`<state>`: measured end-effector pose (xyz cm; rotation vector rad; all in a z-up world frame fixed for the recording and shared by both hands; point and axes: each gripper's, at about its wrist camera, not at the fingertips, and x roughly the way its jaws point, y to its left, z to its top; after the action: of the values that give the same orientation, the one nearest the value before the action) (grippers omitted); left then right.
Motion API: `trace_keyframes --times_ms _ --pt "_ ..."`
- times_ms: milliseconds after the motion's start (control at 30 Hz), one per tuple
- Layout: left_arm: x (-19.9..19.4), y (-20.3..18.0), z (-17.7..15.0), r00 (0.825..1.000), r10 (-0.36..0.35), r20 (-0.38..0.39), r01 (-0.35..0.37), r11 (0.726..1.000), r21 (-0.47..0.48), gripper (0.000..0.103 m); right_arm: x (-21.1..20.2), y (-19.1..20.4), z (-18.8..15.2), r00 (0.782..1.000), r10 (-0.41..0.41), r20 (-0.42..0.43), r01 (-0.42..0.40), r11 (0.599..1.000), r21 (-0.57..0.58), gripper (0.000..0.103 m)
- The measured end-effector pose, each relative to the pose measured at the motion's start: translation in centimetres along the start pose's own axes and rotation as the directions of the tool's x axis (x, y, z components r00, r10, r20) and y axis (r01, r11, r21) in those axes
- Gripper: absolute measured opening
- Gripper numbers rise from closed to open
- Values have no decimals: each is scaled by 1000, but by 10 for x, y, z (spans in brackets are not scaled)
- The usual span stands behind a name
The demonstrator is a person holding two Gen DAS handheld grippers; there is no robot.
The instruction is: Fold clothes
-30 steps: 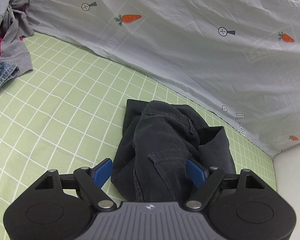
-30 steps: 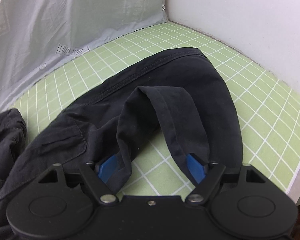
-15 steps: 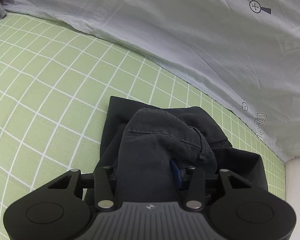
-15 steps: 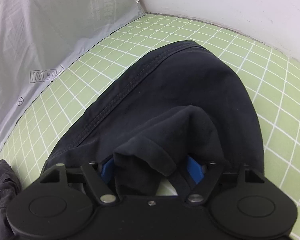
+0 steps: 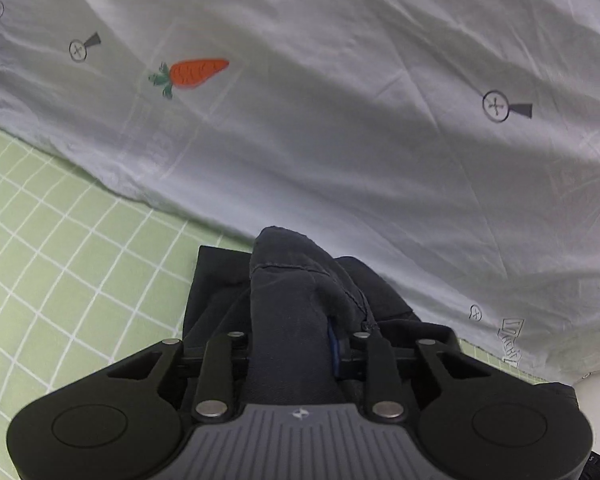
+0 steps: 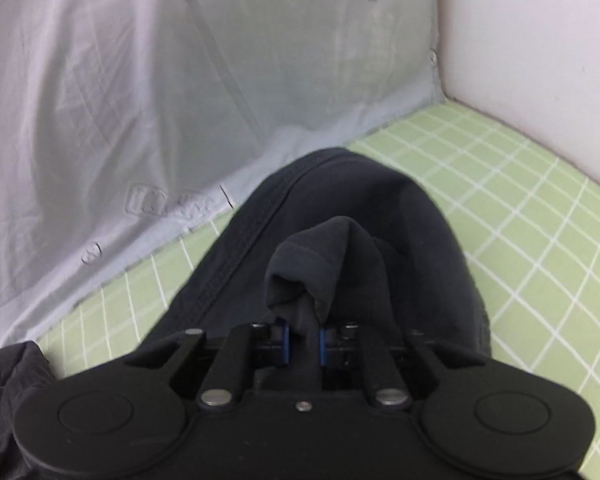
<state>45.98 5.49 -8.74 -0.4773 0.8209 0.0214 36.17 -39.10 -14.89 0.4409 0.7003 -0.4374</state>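
A dark grey garment (image 5: 284,300) lies bunched on the green checked sheet (image 5: 60,264). My left gripper (image 5: 292,354) is shut on a thick fold of it, which hides the left finger; one blue pad (image 5: 334,346) shows. In the right wrist view the same garment (image 6: 360,208) spreads ahead, and my right gripper (image 6: 303,340) is shut on a hemmed fold (image 6: 304,276) that stands up between the blue pads. Another bunch of the dark fabric (image 6: 8,384) sits at lower left.
A pale grey quilt with carrot prints (image 5: 340,100) rises right behind the garment and fills the far side; it also shows in the right wrist view (image 6: 140,100). A white wall (image 6: 540,40) bounds the sheet on the right.
Both grippers went from open to shut on folds of the dark garment. Both have moved forward towards the quilt, lifting the fabric with them.
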Motion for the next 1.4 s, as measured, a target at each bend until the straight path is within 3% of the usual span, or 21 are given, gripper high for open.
trace_keyframes --times_ms 100,200,300,433,567,667,900,1000,1100,1200,1267,1333,1400 --pt "-43 7 7 994 36 108 -38 999 20 27 -39 1 13 991 -7 131 9 1000 -13 11" --pt "-95 37 0 980 86 181 -77 996 -54 27 -80 -13 6 972 -74 223 82 996 -30 11" --pt "-152 82 -27 965 146 219 -115 982 -151 27 -108 -41 -20 965 -140 222 154 987 -45 11" --pt "-192 131 -80 967 209 145 -168 953 -253 27 -124 -82 -70 978 -183 97 187 982 -29 11" --pt "-214 162 -139 958 284 42 -255 908 -332 26 -139 -96 -122 974 -225 18 226 972 -61 11" --pt "-235 179 -170 942 334 26 -303 883 -358 26 -159 -99 -137 974 -224 16 225 972 -68 11" --pt "-261 213 -210 941 336 -45 -323 845 -425 32 -181 -101 -153 975 -221 -12 219 971 -100 13" --pt "-272 211 -214 943 331 -27 -312 854 -417 34 -185 -99 -154 974 -226 -13 224 969 -107 26" --pt "-280 204 -207 923 384 -21 -365 858 -362 39 -193 -98 -157 974 -227 -13 224 969 -108 40" --pt "-283 202 -203 914 406 2 -379 855 -354 51 -205 -100 -160 978 -208 -11 207 975 -76 47" --pt "-280 203 -203 915 403 -10 -378 851 -365 53 -211 -101 -165 982 -186 -28 185 982 -38 51" --pt "-273 202 -203 915 402 -37 -388 851 -355 66 -213 -100 -170 987 -152 -53 153 988 7 60" --pt "-261 200 -208 911 405 -75 -407 855 -321 68 -211 -98 -176 991 -102 -87 106 993 53 66"
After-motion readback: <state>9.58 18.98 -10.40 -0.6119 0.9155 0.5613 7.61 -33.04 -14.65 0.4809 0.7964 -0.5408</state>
